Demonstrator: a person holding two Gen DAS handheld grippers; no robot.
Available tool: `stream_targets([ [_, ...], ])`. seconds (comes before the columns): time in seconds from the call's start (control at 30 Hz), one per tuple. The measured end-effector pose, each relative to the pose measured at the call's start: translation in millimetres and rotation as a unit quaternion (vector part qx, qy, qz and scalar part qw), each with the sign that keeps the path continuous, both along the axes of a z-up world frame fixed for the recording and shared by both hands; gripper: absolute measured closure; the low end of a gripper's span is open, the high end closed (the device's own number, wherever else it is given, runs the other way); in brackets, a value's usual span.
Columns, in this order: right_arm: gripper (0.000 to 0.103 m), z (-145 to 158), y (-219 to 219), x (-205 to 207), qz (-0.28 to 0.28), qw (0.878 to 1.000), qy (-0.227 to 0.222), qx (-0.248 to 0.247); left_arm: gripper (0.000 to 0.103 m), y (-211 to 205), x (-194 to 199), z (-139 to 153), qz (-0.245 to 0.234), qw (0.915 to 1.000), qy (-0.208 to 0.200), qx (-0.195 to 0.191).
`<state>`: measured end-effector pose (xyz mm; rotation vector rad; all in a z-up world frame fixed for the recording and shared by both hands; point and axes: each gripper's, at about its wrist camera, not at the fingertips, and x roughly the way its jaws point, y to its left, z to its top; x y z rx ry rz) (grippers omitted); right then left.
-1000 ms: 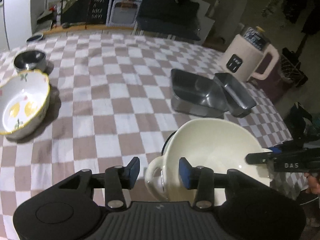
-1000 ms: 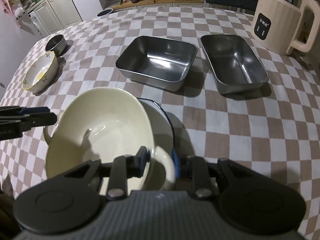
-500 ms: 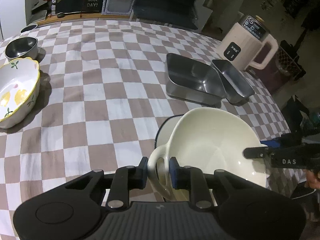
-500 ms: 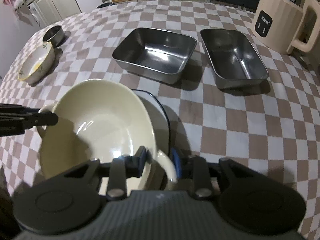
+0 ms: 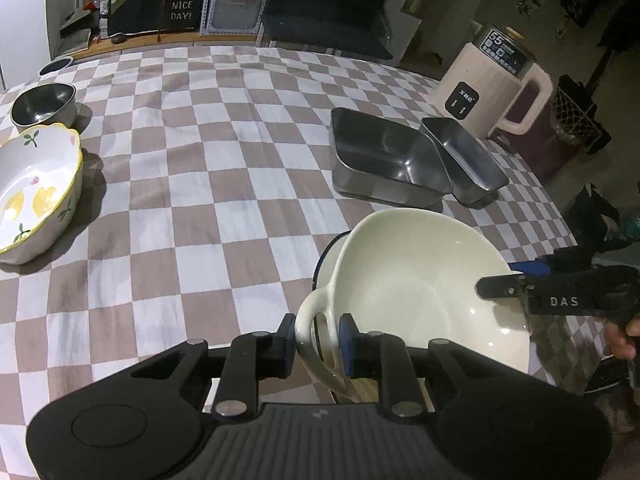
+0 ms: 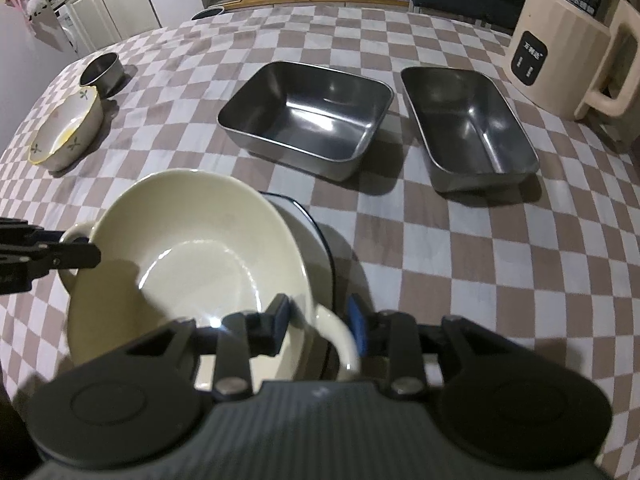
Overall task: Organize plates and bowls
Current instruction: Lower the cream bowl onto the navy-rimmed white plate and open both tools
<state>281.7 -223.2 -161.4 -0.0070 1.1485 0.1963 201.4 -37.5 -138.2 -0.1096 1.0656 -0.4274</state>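
Surface [image 5: 224,184]: a checked cloth covers it.
Trays [image 6: 308,116]: two steel ones sit behind the cream bowl, well apart from it.
Cream bowl [image 5: 424,280]: tilted, sitting on a blue-rimmed plate [image 6: 316,232].
Left gripper [image 5: 316,338]: it has just closed and now pinches the bowl's left handle.
Right gripper [image 6: 318,326]: its jaws have just been opening; the right handle sits between them, with a gap showing on one side.
Meaning: the bowl looks handed to the left gripper, ready to be moved.
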Motion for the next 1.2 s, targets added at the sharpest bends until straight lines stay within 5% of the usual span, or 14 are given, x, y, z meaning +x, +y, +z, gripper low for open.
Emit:
stream_targets([
  [0.5, 0.062, -4.3, -1.9, 9.4, 0.008, 1.000, -0.001, 0.000, 0.078, -3.6, -0.9, -0.3, -0.023, 0.9997, 0.006, 0.006],
  [1.2, 0.047, -4.3, -20.9, -11.2, -0.009, 0.999, 0.029, 0.031, 0.058, -2.8, 0.1, -13.9, -0.006, 0.9991, 0.041, 0.009],
])
